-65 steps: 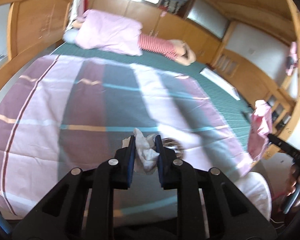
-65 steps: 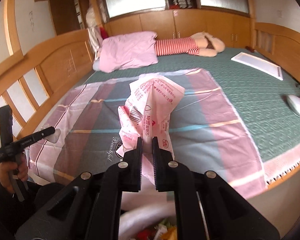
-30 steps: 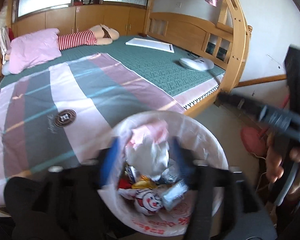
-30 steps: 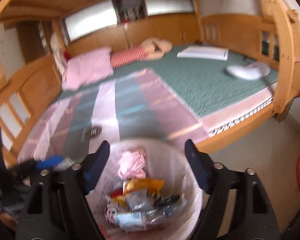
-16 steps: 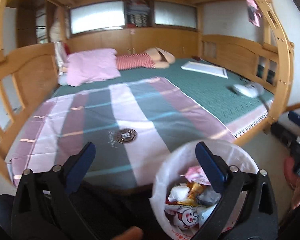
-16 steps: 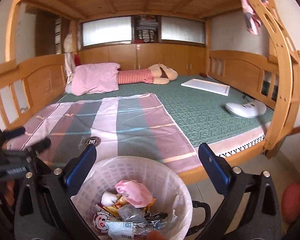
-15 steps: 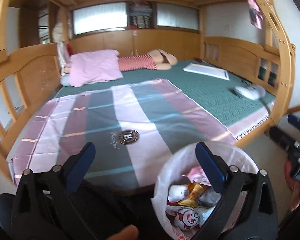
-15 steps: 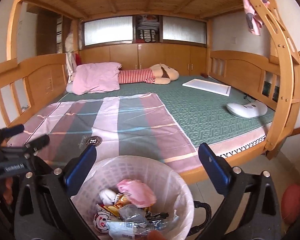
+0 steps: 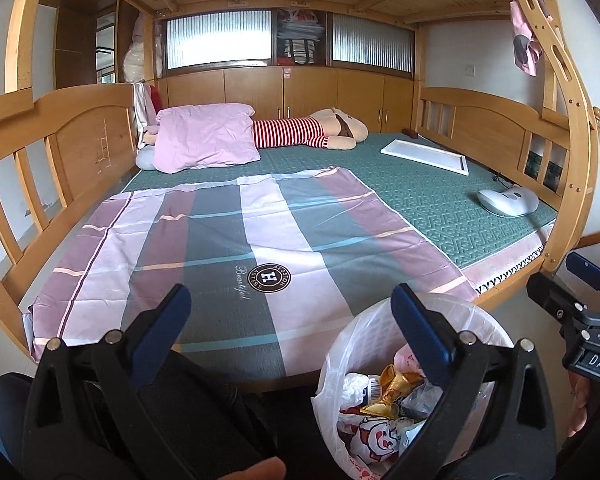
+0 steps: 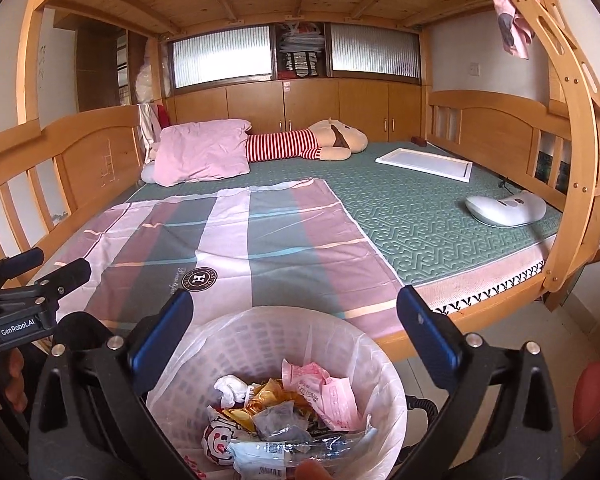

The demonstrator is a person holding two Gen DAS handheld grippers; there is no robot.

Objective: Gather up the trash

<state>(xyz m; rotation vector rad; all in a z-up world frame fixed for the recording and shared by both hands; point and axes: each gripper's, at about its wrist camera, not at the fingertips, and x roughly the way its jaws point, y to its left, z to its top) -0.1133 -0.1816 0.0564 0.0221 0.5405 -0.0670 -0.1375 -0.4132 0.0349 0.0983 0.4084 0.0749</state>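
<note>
A white lined trash basket (image 10: 260, 332) stands on the floor at the foot of the bed, holding a crumpled white tissue (image 10: 230, 387), a pink wrapper (image 10: 323, 390) and several other wrappers. It also shows in the left wrist view (image 9: 475, 320). My right gripper (image 10: 294, 312) is open and empty, just above the basket. My left gripper (image 9: 288, 308) is open and empty, left of the basket, over the bed's foot edge. The right gripper shows at the right of the left view (image 9: 579, 304), the left gripper at the left of the right view (image 10: 40, 280).
A striped sheet (image 9: 228, 240) lies on the green mattress (image 9: 439, 196). A pink pillow (image 9: 204, 140), a plush toy (image 9: 311, 134), a white frame (image 9: 425, 156) and a white device (image 9: 507, 202) lie farther back. A wooden ladder post (image 10: 579, 184) stands at the right.
Earlier my left gripper held the tissue and my right the pink wrapper; both now lie in the basket and both grippers are open. In the last half second the views barely shifted.
</note>
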